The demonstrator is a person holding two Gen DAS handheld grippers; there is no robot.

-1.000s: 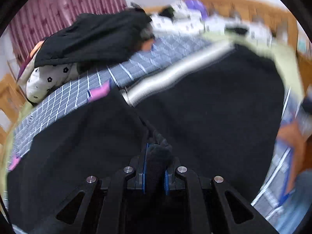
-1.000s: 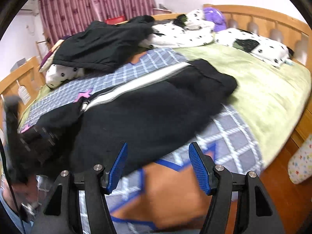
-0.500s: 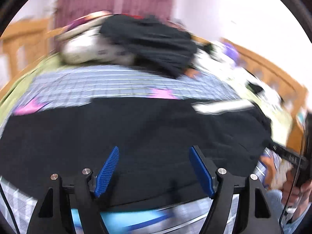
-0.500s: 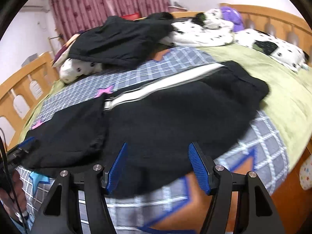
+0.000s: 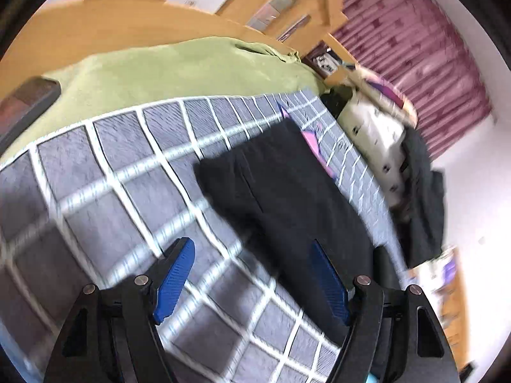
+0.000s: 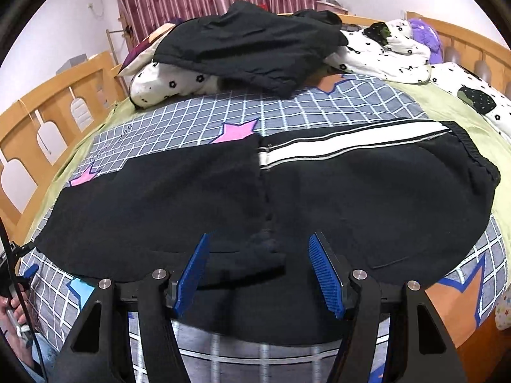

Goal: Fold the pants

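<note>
Black pants point(image 6: 319, 198) with a white side stripe lie flat across the grey checked blanket point(image 6: 198, 118). The leg part is folded over, its edge running down the middle. My right gripper point(image 6: 258, 271) hovers open over the near hem at the middle, nothing between its blue pads. In the left wrist view, the pants' left end point(image 5: 281, 191) lies ahead and to the right. My left gripper point(image 5: 252, 281) stands open above the blanket point(image 5: 111, 166), empty, its right pad over the cloth's edge.
A second black garment point(image 6: 252, 44) lies on spotted pillows point(image 6: 166, 86) at the back. The wooden bed rail point(image 6: 41, 105) runs along the left, the headboard point(image 6: 463, 41) at the right. Green sheet point(image 5: 179, 70) borders the blanket. A hand point(image 6: 12, 312) shows at lower left.
My left gripper let go of the pants cloth, opened, swung left and rolled to face the pants' left end. My right gripper slid left along the near hem, staying open.
</note>
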